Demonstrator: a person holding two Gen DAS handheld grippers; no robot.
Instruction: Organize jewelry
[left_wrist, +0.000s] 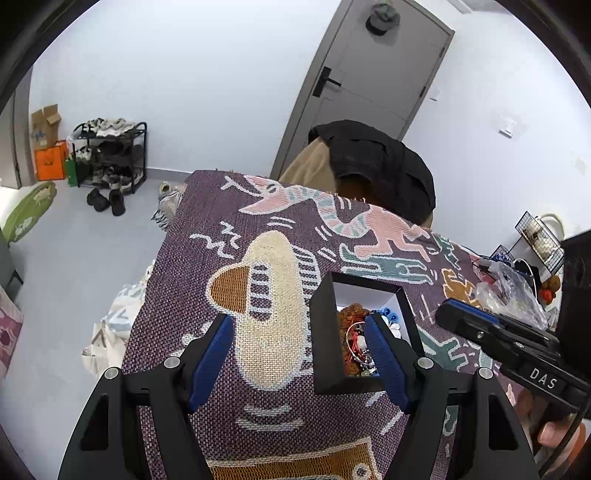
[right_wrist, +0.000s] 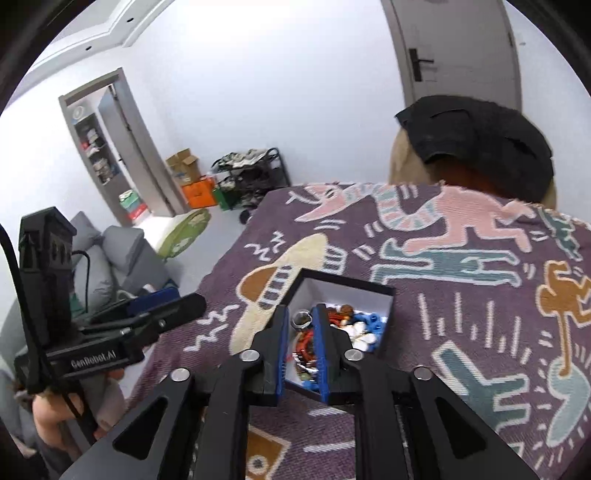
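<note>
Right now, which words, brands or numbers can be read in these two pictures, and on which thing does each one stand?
"DAS": white letters on the body of the right gripper, seen in the left wrist view.
"GenRobot.AI": pale letters on the body of the left gripper, seen in the right wrist view.
The cardboard boxes by the wall carry blue print, too small to read.
No other text is legible.
</note>
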